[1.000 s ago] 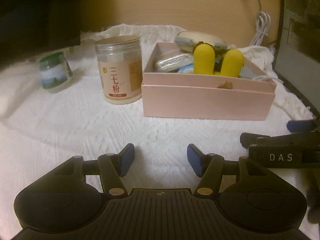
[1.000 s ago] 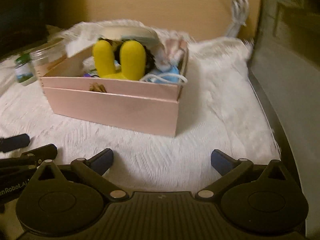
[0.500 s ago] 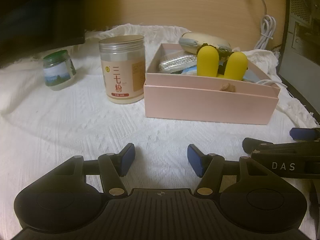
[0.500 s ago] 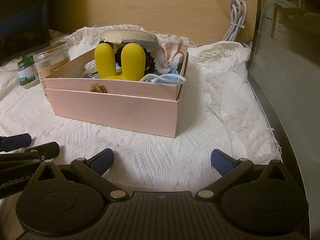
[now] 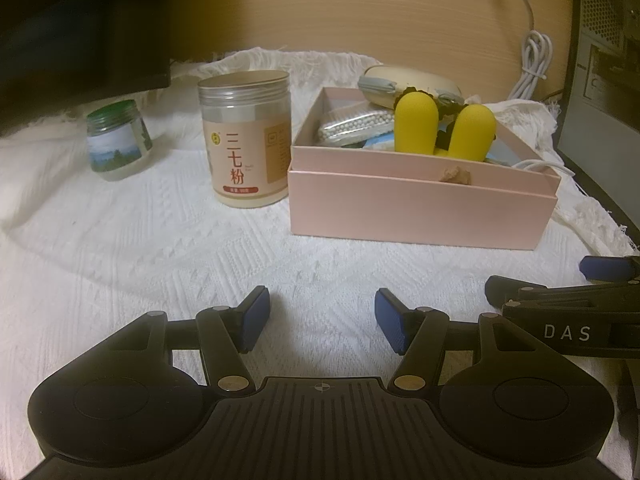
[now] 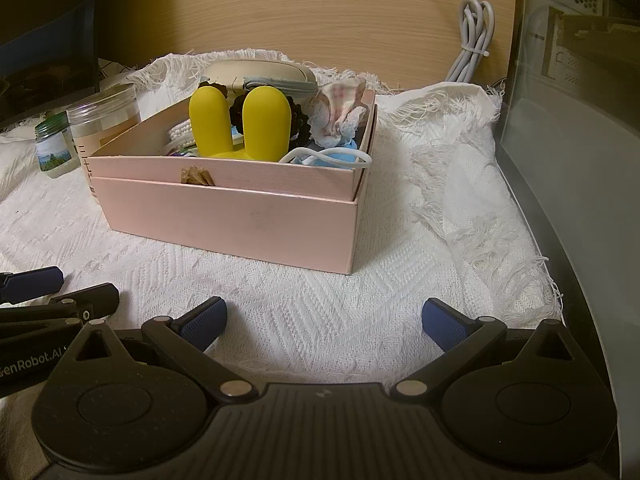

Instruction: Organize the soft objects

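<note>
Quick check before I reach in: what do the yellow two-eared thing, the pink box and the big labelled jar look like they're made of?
Yellow two-eared thing: looks like silicone or soft rubber; matte, smooth, rounded, seamless. Could be foam.
Pink box: paperboard with a faint satin sheen; thin straight walls, crisp corners, a torn brown patch at the front rim.
Labelled jar: clear plastic, probably, with a ribbed, dull grey screw lid and a paper-like label.

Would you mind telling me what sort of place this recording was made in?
Probably a home desk: a computer tower stands at the right, a bundled cable hangs on the wood-grain back panel, and a white knitted cloth covers the surface.
</note>
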